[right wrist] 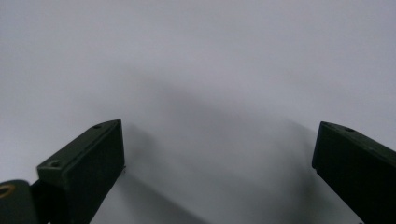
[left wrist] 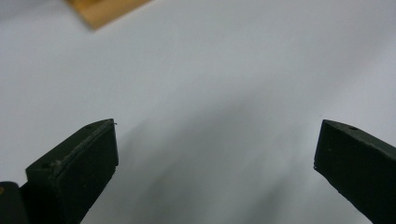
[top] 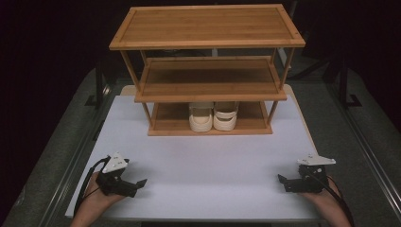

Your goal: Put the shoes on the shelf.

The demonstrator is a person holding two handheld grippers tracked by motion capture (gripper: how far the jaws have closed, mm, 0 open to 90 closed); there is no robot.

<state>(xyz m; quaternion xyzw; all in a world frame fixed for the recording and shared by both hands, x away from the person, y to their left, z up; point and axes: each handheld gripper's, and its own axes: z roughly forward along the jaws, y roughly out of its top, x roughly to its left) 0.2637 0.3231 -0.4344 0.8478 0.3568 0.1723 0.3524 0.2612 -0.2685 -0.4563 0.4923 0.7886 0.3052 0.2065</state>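
Looks like the in-between step: left gripper and right gripper sit wide open and empty near the white table's front edge, well apart from the cream sandals parked on the wooden rack's bottom shelf, so next would be reaching forward.

This looks like a recording lab or test rig, not a home. A white board serves as the worktop, resting on a grey surface framed by metal rails, with black stands at the sides and darkness all around. A three-tier bamboo shoe rack stands staged on it, with one pair of cream sandals on its lowest shelf.
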